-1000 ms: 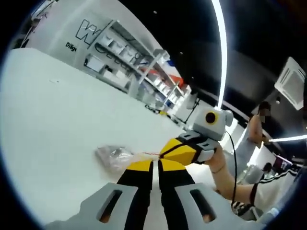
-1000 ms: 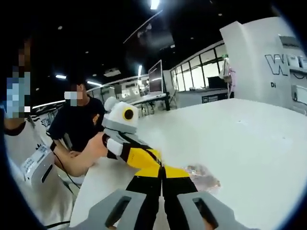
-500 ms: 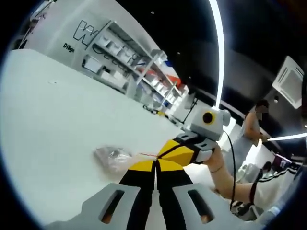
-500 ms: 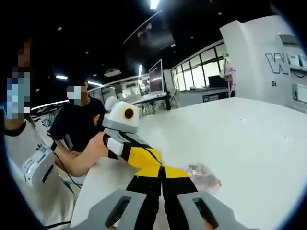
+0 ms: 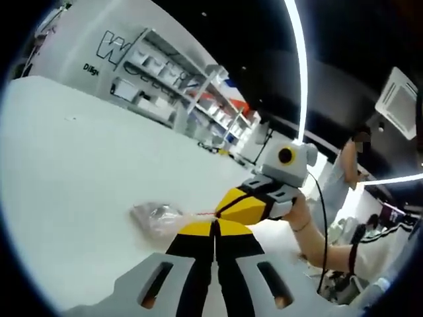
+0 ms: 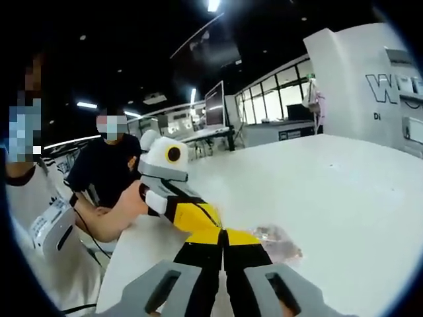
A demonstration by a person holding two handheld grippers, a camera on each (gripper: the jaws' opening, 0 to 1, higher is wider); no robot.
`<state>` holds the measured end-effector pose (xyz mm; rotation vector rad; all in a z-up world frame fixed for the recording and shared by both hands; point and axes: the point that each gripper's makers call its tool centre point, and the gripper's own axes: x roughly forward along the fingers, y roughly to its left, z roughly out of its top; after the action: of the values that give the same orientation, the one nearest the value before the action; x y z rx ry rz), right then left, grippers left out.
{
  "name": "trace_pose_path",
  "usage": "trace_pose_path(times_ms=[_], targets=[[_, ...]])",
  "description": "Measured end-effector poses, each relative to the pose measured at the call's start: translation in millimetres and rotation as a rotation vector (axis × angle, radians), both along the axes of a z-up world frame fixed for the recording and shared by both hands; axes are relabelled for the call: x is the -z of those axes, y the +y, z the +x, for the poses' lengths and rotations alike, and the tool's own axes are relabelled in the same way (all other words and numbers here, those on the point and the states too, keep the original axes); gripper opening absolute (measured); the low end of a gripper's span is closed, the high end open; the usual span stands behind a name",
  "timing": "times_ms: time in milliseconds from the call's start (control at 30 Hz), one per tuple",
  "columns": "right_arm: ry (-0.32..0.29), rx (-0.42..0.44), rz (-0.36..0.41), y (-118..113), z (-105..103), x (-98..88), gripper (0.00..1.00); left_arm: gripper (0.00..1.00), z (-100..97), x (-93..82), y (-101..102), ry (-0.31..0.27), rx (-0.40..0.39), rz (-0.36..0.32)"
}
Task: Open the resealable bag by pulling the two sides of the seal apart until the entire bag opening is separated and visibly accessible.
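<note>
The clear bag (image 5: 157,216) lies crumpled on the white table (image 5: 73,172), with its seal end lifted toward the two grippers that meet just beside it. In the left gripper view, the left gripper (image 5: 215,228) has its yellow-tipped jaws pressed together, apparently pinching one lip of the seal, though the film between them is too thin to make out. The right gripper (image 5: 225,210) comes in from the right with its jaws also closed, and a thin red strip runs from its tips to the bag, so it seems to hold the other lip.

In the right gripper view, the bag (image 6: 279,243) sits just past the tips of the right gripper (image 6: 223,236), and the left gripper (image 6: 210,221) meets it there. The tips touch because both must grip at the same spot, one lip each, before pulling apart. The seal looks unopened. A seated person (image 6: 106,168) watches from beyond the table.
</note>
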<state>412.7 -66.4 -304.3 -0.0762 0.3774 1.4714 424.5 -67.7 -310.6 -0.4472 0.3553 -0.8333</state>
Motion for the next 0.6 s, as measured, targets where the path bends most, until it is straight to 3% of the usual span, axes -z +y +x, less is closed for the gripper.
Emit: trace_pose_path(times_ms=[167,200,233,300,367,600], targets=[[-0.006,0.012,-0.015,0,1,3.1,0.00,0.00,-0.2,3.0,-1,-0.003,-0.001,0.034],[-0.020,0.068,0.009,0,11,-0.9,0.00,0.00,-2.4,12.9,3,0.016,0.004,0.103],[-0.023,0.070,0.001,-5,14,-1.2,0.00,0.00,-0.3,15.8,5,0.003,-0.014,0.136],[0.004,0.060,0.018,-9,14,-3.9,0.00,0.00,-0.5,8.1,5,-0.023,-0.027,0.106],[0.015,0.068,0.028,-9,15,-2.8,0.00,0.00,-1.8,7.3,3,-0.004,-0.012,0.080],[0.009,0.060,0.011,-7,12,0.0,0.00,0.00,-2.9,8.4,1,-0.003,-0.007,0.093]])
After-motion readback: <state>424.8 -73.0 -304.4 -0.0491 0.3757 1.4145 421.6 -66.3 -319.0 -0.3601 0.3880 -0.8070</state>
